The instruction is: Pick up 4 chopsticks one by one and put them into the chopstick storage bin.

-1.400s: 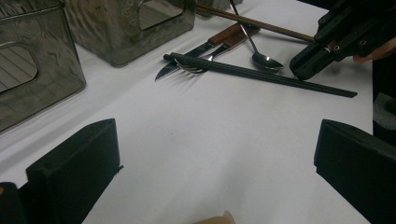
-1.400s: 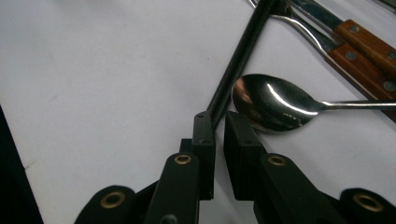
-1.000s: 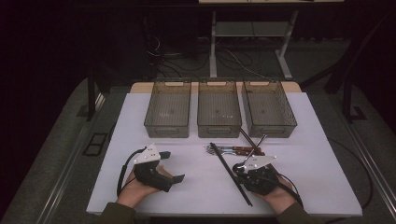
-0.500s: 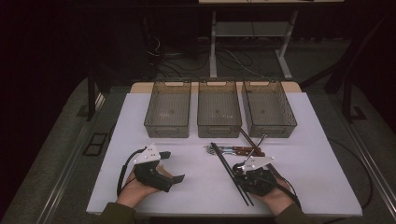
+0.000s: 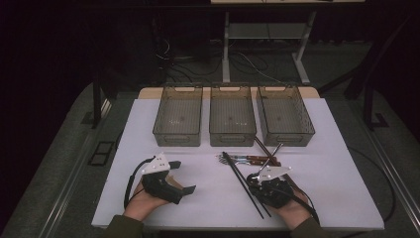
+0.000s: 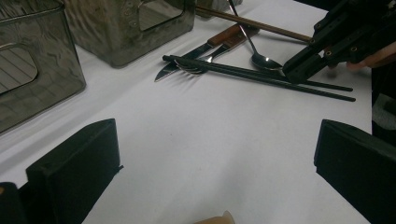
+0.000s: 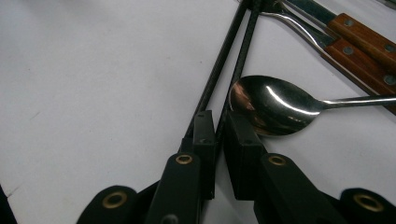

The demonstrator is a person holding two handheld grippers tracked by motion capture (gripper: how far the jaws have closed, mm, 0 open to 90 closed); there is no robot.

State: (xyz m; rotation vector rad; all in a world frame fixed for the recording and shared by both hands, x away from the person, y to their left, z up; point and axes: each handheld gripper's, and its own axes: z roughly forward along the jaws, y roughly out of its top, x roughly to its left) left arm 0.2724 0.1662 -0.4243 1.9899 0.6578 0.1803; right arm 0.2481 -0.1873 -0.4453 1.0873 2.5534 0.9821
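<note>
right gripper (image 7: 218, 135) fingers clamped on black chopsticks (image 7: 224, 60)
spoon (image 7: 271, 105) touching alongside; left gripper (image 6: 215, 154) fingers apart over white worktop (image 5: 208, 198); bins (image 5: 233, 116) upper centre.

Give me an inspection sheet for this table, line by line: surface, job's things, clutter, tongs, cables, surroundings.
Surface: white table, bare around the hands.
Job's things: black chopsticks crossing a spoon, a knife and fork with wooden handles, plus brown chopsticks; three empty bins behind.
Clutter: nothing seen.
Tongs: left tongs open, resting over bare table; right tongs nearly closed around one black chopstick beside the spoon bowl.
Cables: a black cable loops from the left tongs; more lie on the floor behind.
Surroundings: dark room, desk legs beyond the table.
</note>
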